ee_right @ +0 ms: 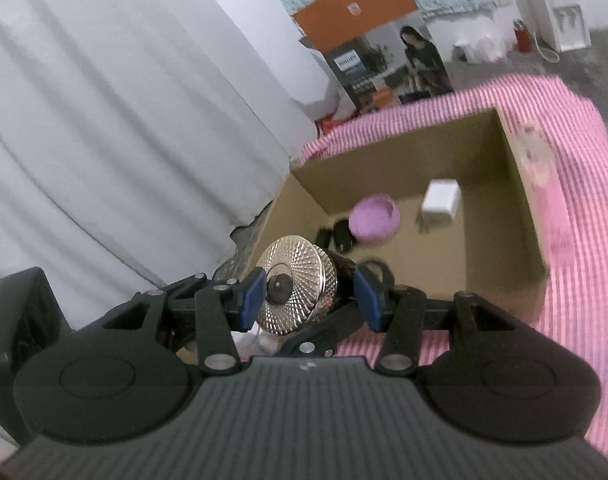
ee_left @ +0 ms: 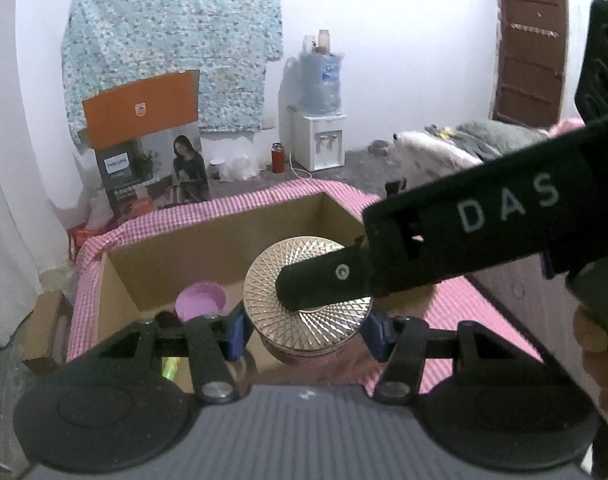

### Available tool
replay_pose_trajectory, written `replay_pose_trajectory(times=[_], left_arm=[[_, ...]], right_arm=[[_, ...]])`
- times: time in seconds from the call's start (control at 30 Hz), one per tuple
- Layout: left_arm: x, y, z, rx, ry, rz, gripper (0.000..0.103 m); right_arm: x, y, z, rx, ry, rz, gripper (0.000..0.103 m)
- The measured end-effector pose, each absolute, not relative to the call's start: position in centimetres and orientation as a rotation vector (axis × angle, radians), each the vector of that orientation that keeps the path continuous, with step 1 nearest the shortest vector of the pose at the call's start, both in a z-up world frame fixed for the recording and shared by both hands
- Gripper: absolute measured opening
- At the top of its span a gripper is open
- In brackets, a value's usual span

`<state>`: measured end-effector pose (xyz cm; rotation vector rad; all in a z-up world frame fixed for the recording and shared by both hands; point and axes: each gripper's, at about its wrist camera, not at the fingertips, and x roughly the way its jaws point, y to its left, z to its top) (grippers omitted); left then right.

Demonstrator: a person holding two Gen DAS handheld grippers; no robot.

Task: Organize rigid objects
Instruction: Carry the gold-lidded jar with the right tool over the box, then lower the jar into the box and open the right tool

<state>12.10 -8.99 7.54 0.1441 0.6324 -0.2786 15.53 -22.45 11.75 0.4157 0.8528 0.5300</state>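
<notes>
L wrist view: the left gripper (ee_left: 306,330) has its blue pads (ee_left: 235,330) set on either side of a jar w/ a round, faceted metallic lid (ee_left: 308,304), pressed against its sides, so it is pinching the jar. The jar hangs over the near edge of an open cardboard box (ee_left: 143,264) that sits on a pink checked cloth (ee_left: 484,300). A black finger of the right gripper (ee_left: 324,284) reaches in from the right & lies on top of the lid, near its centre. Inside the box, toward its left near corner, lies a purple cap (ee_left: 199,300), w/ a small dark item just beside it, too blurred to name. R wrist view: the right gripper (ee_right: 310,300) has its blue pads (ee_right: 251,300) spread apart, one on each side of the same lid (ee_right: 299,292), seen here tilted; the left pad looks to touch the rim, the right pad stands clear of it, so it's not clamped. The box (ee_right: 520,184) takes up the middle; the purple cap (ee_right: 374,218) rests near the left wall w/ two small black items touching beside it, and a white block (ee_right: 440,202) lies just right of the cap, nearer the far wall. The pink cloth (ee_right: 584,280) runs along the box's right edge.
</notes>
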Motion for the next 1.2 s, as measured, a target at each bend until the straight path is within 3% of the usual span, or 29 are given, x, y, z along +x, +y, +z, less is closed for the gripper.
replay_pose_trajectory(times=[0.23,0.63,1.07,1.2], left_arm=[[19.7,-8.6,6.0,0.043,0.790,-0.260,0.057],[28.7,-7.8,-1.4,-0.052,1.104,-0.211,0.057],[30.6,-7.1,-3.8,-0.114,1.288,-0.190,0.058],[30.4,-7.1,-3.3,-0.120,1.261,-0.194,0.060]], right_arm=[[23.5,-22.9,10.9,0.387,0.975,0.525,0.049],[33.3,-22.4,3.0,0.347,1.297,0.499,0.055],[35.7,-20.7,-2.1,0.278,1.438,0.495,0.057],[35.8,-20.7,-3.0,0.281,1.443,0.489,0.057]])
